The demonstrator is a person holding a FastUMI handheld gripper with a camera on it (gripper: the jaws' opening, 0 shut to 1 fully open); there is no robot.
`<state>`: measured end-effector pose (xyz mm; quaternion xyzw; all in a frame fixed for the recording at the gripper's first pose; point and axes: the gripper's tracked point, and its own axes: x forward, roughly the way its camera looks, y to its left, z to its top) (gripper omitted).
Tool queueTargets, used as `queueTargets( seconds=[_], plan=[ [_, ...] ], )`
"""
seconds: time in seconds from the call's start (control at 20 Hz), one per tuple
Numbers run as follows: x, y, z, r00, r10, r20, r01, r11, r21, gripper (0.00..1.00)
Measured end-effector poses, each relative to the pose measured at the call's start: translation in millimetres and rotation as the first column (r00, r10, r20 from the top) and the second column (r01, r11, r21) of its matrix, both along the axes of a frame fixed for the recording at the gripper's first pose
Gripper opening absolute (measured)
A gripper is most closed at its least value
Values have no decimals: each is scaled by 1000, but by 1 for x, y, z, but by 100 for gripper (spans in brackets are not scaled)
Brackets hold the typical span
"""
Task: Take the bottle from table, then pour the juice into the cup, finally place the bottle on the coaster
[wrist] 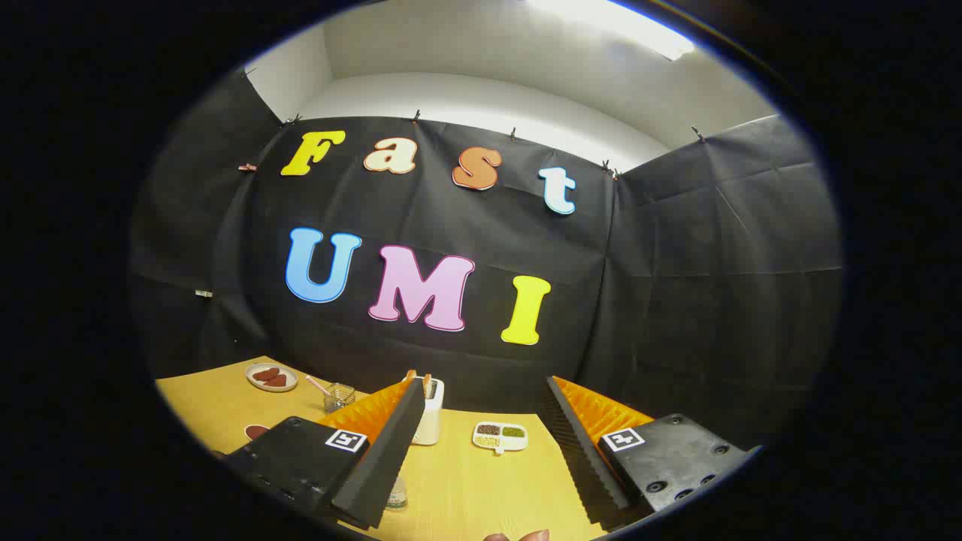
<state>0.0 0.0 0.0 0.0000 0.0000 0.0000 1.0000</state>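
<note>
Black cloth walls [676,285], wooden table [481,488], perhaps a ceiling light [616,22].

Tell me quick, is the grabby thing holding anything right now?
Tool: open, fingers spread wide apart, holding nothing; the yellow table shows between them.

A toaster [431,412], sectioned dish [500,436] and plate [271,377] sit on the table [481,488].

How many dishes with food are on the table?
2. A round plate sits far back past the left tong; a divided tray lies ahead between the open tongs. Others may be hidden.
</note>
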Motion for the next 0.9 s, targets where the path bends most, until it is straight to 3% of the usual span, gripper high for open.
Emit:
queueTargets(
  seconds=[0.9],
  plan=[
    [16,49,-27,997,73,-19,-72,997,21,97]
  ],
)
